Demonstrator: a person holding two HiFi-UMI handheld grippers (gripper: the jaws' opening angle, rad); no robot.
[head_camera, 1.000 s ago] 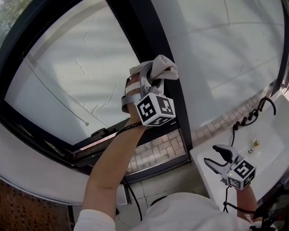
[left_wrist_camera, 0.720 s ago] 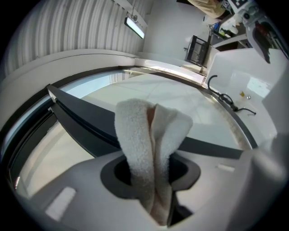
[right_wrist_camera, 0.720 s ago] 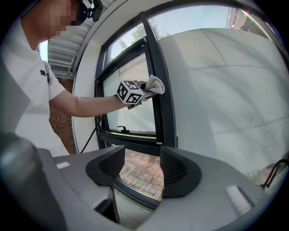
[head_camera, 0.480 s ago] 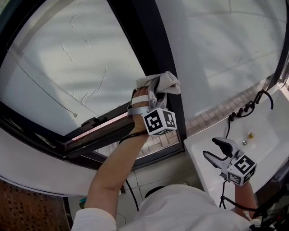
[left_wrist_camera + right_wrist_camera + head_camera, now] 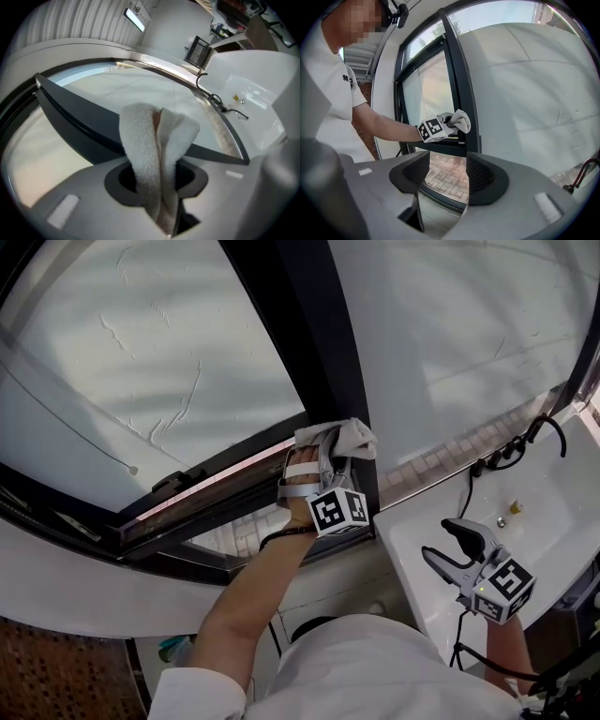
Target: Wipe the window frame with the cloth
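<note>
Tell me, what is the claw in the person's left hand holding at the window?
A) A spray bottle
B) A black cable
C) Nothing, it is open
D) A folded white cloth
D: the left gripper has its jaws closed on a folded white cloth, held up at the dark window frame.

head view: cloth (image 5: 345,437) hides jaw tips of left gripper (image 5: 326,448) | window frame (image 5: 305,324) cut off at 12 and 9 o'clock edges | small fitting (image 5: 515,507) on sink (image 5: 562,486), 3 o'clock: too small to tell
</note>
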